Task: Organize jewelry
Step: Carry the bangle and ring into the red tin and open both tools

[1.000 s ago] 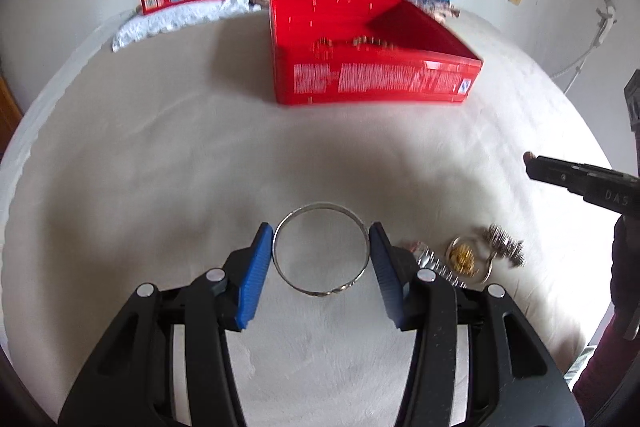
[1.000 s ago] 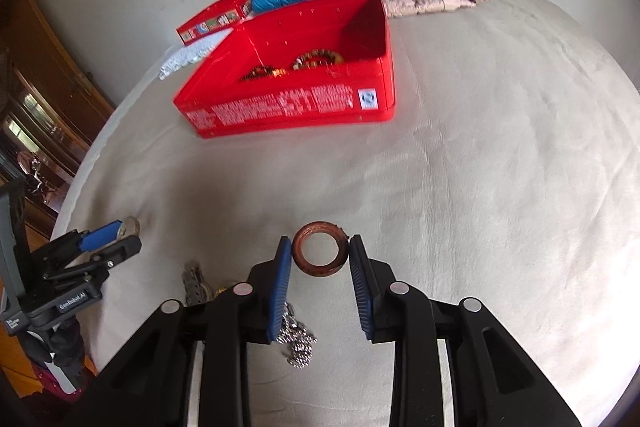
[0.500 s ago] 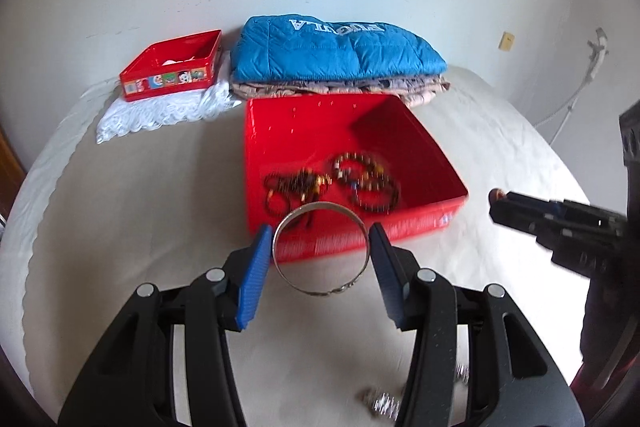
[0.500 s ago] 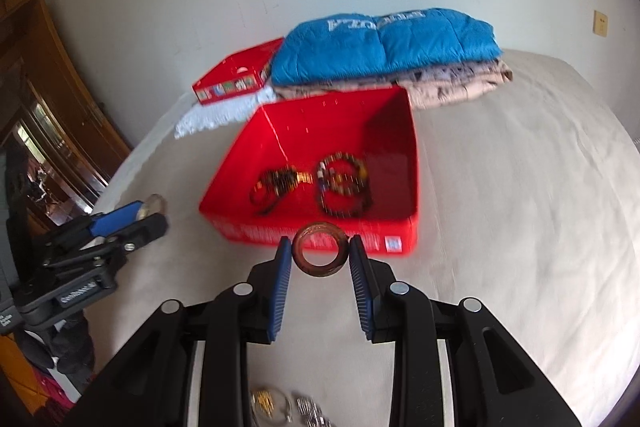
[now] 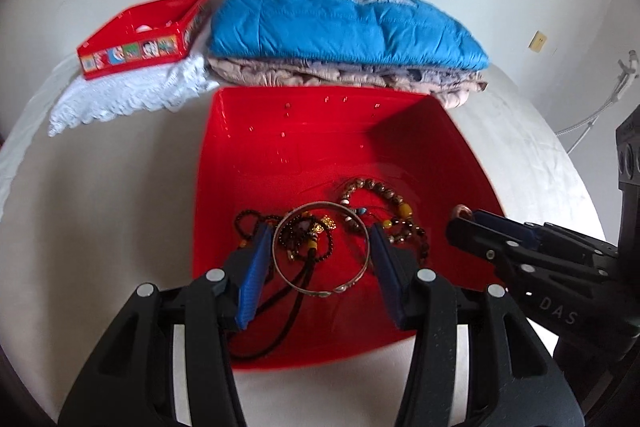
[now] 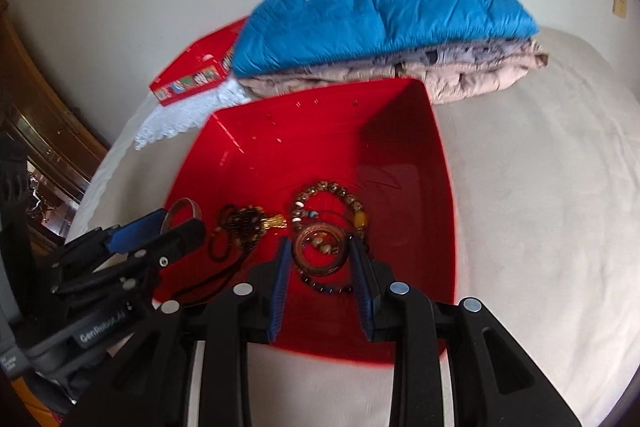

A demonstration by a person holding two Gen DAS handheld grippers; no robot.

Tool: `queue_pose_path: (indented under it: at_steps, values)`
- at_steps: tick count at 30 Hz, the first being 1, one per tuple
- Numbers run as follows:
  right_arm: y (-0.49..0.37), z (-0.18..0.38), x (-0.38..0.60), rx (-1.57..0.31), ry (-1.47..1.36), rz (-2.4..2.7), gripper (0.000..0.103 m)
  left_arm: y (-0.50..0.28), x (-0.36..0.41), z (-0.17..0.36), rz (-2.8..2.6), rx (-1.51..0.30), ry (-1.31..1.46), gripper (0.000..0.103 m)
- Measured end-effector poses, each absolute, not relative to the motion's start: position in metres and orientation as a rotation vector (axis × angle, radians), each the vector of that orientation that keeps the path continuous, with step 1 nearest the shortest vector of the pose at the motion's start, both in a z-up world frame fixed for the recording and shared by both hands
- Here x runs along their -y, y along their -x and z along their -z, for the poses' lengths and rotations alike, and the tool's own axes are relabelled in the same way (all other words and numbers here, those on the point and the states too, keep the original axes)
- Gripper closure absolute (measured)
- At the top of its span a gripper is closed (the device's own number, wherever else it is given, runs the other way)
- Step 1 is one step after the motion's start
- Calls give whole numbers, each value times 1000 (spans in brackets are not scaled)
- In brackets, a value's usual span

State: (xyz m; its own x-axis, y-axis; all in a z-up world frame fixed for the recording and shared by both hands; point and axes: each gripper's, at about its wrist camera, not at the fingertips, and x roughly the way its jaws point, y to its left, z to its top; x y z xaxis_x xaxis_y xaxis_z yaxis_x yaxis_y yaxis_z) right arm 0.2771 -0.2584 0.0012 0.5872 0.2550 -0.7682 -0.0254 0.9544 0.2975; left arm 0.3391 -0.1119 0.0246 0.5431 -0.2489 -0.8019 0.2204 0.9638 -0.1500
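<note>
two grippers are in view, each clamped on a ring-shaped piece over the red box [image 5: 224, 163]. the left gripper [image 5: 320, 259] has its blue pads pressed against opposite sides of a thin silver bangle [image 5: 320, 251], which sits upright-facing between them, its rim touching both pads. the right gripper [image 6: 320, 263] holds a smaller, thicker brown bangle [image 6: 318, 253] in the same manner, jaws closed onto its outer edge. both held pieces hang above the box interior, not resting on its floor as far as the views show. on the box floor beneath lie a beaded bracelet [image 5: 376, 195] with brown and yellow beads toward the right, and a tangle of dark beaded necklaces [image 6: 240, 227] with a gold-coloured piece toward the left; a dark cord trails toward the near wall. the two grippers sit side by side, the left one's tip appearing at the left edge of the right wrist view, near the box's left wall. the box rests on a pale bed cover [image 6: 540, 207]. behind it, touching or just beside its far wall, lies a folded patterned blanket [image 5: 360, 77] with a blue quilted jacket [image 5: 340, 27] stacked on top. to the left of that stack a small red tin [image 5: 144, 39] stands on a white lace cloth [image 5: 120, 99]. a wooden cabinet [image 6: 36, 115] shows at the left edge of the right wrist view.
</note>
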Motion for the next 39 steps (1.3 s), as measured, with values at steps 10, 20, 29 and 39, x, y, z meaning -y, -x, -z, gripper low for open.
queue_pose_path:
  at_steps: [10, 20, 29, 39]
  values:
    - [-289, 16, 258, -956, -218, -127, 73, -358, 115, -2, 278, -995, 10, 54]
    - [-283, 8, 259, -928, -215, -123, 66, -352, 110, -12, 277, -960, 24, 35]
    - [-268, -2, 262, -906, -233, -132, 66, -338, 104, -29, 249, -932, 25, 32]
    - [-237, -10, 272, -904, -272, -145, 66, -299, 93, -49, 219, -912, 24, 22]
